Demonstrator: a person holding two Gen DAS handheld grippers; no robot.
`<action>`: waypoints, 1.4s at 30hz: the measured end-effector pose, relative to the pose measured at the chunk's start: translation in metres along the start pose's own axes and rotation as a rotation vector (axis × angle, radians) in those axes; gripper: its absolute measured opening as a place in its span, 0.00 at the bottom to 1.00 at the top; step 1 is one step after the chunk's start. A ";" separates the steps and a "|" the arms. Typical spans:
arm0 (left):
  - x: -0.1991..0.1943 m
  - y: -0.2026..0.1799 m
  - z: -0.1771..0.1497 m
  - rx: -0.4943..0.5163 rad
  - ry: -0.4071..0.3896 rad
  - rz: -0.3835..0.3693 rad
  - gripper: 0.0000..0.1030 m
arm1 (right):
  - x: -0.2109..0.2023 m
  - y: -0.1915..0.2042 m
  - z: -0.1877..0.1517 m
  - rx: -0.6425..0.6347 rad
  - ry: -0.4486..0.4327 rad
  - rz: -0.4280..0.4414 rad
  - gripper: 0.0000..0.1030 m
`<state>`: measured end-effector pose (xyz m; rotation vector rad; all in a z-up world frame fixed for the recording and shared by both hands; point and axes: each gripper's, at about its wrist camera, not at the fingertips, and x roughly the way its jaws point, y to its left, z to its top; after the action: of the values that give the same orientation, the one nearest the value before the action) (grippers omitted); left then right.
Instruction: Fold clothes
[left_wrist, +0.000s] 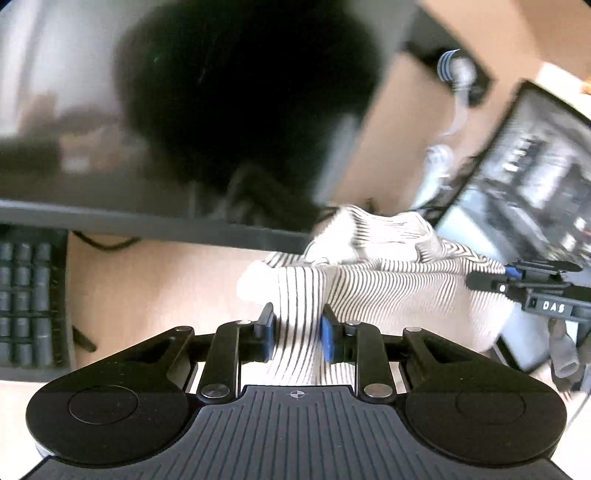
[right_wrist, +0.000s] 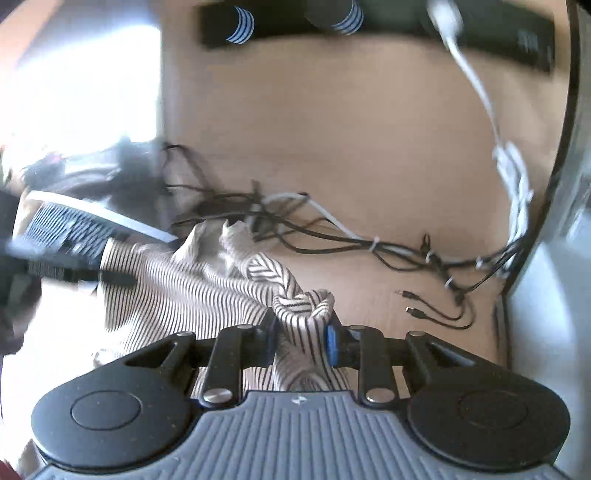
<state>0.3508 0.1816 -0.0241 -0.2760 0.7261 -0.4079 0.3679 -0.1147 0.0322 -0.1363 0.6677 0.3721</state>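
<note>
Already both grippers have a bite of the striped garment (left_wrist: 388, 280), which hangs bunched between them just above the pale wooden counter (right_wrist: 369, 147). The left gripper (left_wrist: 297, 332) is clenched on a flat band of cloth that runs straight through its blue pads, and the right gripper (right_wrist: 301, 332) is clenched on a thick twisted knot of fabric that bulges up over its fingers. In the left wrist view the right gripper shows at the far edge of the garment, so the two holds are well apart with slack, rumpled cloth between them.

Several things could go wrong from here, as I judge it. The right hold looks like a wad of several layers and not one clean edge; if so, spreading the garment would leave it twisted, and any fold made on it would come out crooked. A wad can also slip free under a pull, dropping that side.

Close behind the cloth lies a tangle of cables (right_wrist: 332, 236), and the far hem seems to touch it. Dragging the garment could snag a cable and tow it along. A keyboard (left_wrist: 29, 295) to the left and a monitor (left_wrist: 535, 177) to the right crowd the space, so a wide swing might strike them.
</note>
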 end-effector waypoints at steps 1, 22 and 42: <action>-0.015 0.000 -0.006 0.014 0.004 -0.020 0.26 | -0.014 0.009 -0.006 -0.038 0.001 -0.012 0.24; -0.090 0.029 -0.055 -0.204 0.100 -0.246 0.84 | -0.118 0.029 -0.119 0.267 0.142 -0.167 0.62; 0.030 -0.004 -0.032 -0.314 0.224 -0.059 0.35 | 0.030 0.008 -0.075 0.392 0.154 0.032 0.18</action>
<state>0.3478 0.1611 -0.0635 -0.5544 1.0051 -0.3839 0.3428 -0.1164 -0.0447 0.2215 0.8837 0.2570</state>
